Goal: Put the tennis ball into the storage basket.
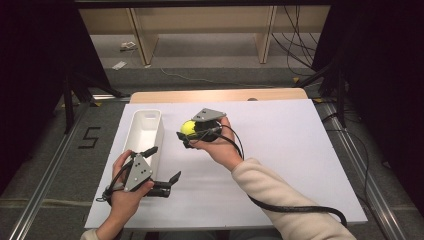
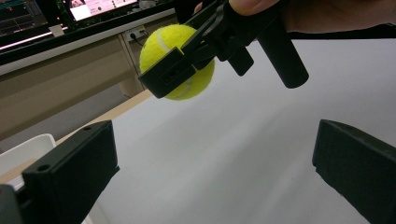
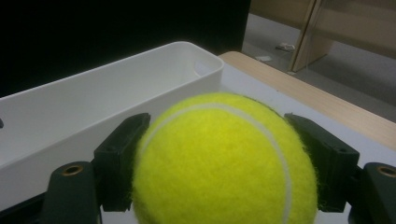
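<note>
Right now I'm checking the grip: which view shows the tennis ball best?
The right gripper view: the tennis ball sits large between the right gripper jaws, both pressing its sides. The left gripper view shows it smaller, partly behind one jaw. The high view shows a small yellow spot beside the white bin.

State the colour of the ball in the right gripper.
Yellow-green with a white seam; the ball shows best in the right gripper view.

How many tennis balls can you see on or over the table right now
1. The tennis ball is clamped between the jaws of the right gripper, held above the white board beside the white bin. Part of the bin's inside is hidden.
</note>
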A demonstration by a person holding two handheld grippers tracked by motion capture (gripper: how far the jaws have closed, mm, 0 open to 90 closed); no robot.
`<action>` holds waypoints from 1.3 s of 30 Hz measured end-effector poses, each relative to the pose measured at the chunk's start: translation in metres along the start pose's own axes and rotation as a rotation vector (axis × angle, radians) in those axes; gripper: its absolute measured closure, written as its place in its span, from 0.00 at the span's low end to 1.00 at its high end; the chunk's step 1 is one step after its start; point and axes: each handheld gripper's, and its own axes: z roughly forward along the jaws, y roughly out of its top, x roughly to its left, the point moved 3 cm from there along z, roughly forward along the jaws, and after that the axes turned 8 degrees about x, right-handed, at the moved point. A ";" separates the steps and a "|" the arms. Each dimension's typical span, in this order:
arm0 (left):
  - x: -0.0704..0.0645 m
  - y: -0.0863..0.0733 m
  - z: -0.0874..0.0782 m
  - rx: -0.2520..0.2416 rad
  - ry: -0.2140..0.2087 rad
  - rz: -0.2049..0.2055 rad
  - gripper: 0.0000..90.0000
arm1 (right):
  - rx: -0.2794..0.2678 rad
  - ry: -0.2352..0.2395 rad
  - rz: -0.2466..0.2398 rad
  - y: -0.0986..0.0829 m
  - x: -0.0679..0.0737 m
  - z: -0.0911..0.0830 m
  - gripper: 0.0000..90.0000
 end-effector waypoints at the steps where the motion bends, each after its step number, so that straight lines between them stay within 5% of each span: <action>1: 0.000 0.000 0.000 0.000 0.001 0.002 0.00 | -0.002 0.000 -0.004 0.001 0.000 0.001 0.29; 39: 0.001 0.001 0.000 -0.005 0.005 0.014 0.00 | 0.003 0.013 -0.018 0.013 0.009 0.013 0.29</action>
